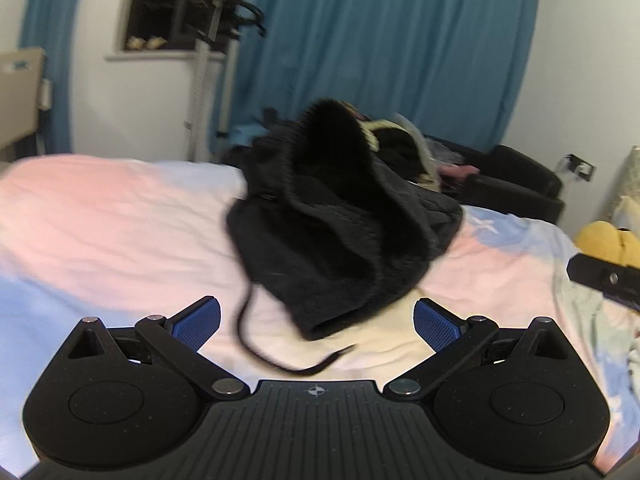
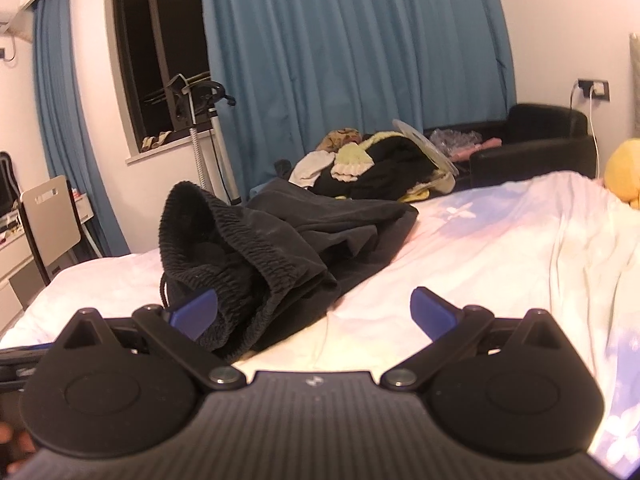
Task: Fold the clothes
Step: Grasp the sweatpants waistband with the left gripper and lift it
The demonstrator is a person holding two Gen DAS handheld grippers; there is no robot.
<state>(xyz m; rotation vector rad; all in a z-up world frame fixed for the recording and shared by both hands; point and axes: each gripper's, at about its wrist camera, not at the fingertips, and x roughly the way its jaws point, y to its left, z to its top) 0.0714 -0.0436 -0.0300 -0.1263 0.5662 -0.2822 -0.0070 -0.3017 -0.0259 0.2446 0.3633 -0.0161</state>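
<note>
- Left gripper (image 1: 316, 322): blue pads spread wide, nothing between them.
- Right gripper (image 2: 314, 312): fingers wide apart too, empty.
- Black trousers (image 2: 288, 236) lie crumpled on the bed (image 2: 500, 240), waistband up; their cord (image 1: 256, 344) looks blurred, perhaps dangling.
- Clothes pile (image 2: 380, 160) sits beyond.

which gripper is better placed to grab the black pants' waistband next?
Right, probably. The right gripper is open with the waistband bunched against its left finger. The left gripper is also open, but faces the blurred black pants further off.
</note>
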